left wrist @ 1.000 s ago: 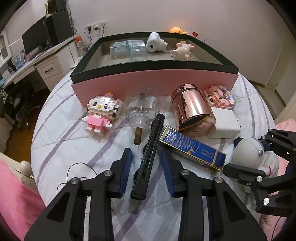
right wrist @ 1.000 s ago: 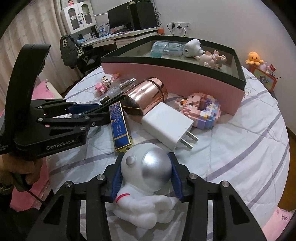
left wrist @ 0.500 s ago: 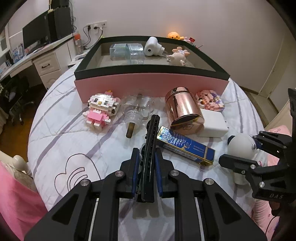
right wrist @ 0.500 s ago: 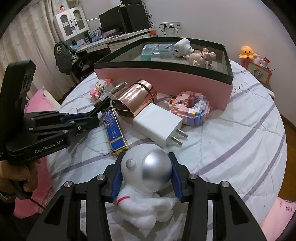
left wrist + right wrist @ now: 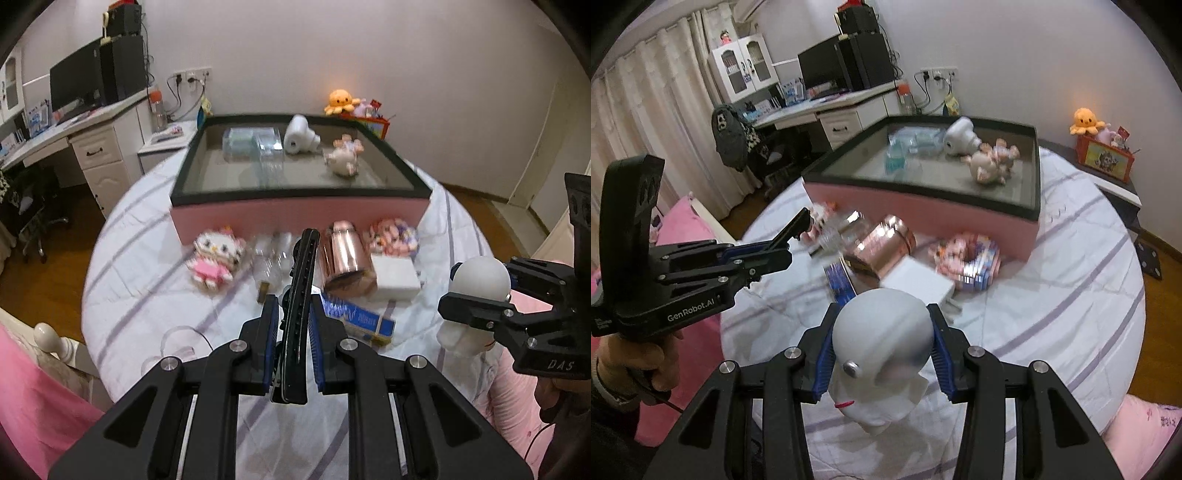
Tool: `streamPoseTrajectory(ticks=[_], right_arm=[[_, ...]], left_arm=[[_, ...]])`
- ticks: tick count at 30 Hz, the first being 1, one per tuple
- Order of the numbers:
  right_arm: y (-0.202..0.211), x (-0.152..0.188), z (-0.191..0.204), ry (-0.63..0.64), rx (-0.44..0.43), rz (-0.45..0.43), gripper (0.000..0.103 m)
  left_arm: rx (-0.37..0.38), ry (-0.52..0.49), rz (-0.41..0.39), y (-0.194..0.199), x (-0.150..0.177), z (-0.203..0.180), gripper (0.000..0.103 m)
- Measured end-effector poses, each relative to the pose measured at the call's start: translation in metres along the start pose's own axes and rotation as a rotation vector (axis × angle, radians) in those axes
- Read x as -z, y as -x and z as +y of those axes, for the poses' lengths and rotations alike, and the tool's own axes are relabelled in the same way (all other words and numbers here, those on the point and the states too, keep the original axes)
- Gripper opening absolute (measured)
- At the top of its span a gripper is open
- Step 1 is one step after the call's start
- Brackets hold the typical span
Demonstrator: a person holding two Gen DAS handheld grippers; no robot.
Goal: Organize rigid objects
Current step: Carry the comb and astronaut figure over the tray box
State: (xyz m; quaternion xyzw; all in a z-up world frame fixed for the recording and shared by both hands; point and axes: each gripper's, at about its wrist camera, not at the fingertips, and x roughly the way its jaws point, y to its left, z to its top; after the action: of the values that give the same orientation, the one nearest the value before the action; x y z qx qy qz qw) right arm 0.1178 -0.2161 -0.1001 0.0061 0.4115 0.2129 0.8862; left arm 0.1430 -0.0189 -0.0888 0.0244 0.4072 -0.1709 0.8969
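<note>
My left gripper (image 5: 293, 325) is shut on a long black harmonica (image 5: 301, 295), lifted off the striped bedsheet with its far end pointing toward the pink box (image 5: 295, 216). My right gripper (image 5: 882, 354) is shut on the round head of a white astronaut figure (image 5: 882, 343), also raised above the sheet. In the left wrist view the astronaut figure (image 5: 478, 277) and right gripper (image 5: 480, 299) show at the right. In the right wrist view the left gripper (image 5: 775, 254) shows at the left, the harmonica (image 5: 796, 225) sticking out of it.
On the sheet before the pink box lie a block cat figure (image 5: 218, 258), a clear bottle (image 5: 273, 262), a copper tin (image 5: 345, 262), a white charger (image 5: 393, 277), a blue case (image 5: 358, 319) and a block donut (image 5: 395, 236). The box holds clear cases (image 5: 255, 142) and small figures (image 5: 345, 157).
The left jaws closed on the harmonica and lifted it off the sheet. The right gripper rose with the astronaut figure, which has tipped so the head's back faces me.
</note>
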Motion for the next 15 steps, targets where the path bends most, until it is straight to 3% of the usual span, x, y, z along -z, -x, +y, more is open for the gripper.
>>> streamPoseTrajectory(ticks=[7,15], right_arm=[[0.010,-0.041,-0.004,0.019,0.025,-0.067,0.046],[-0.002,-0.113,-0.011,0.011,0.045,-0.118,0.046]], left_arm=[[-0.023,0.007,-0.098,0.017,-0.042,0.015,0.016],[-0.032,0.014,-0.182,0.015,-0.094,0.026,0.016]])
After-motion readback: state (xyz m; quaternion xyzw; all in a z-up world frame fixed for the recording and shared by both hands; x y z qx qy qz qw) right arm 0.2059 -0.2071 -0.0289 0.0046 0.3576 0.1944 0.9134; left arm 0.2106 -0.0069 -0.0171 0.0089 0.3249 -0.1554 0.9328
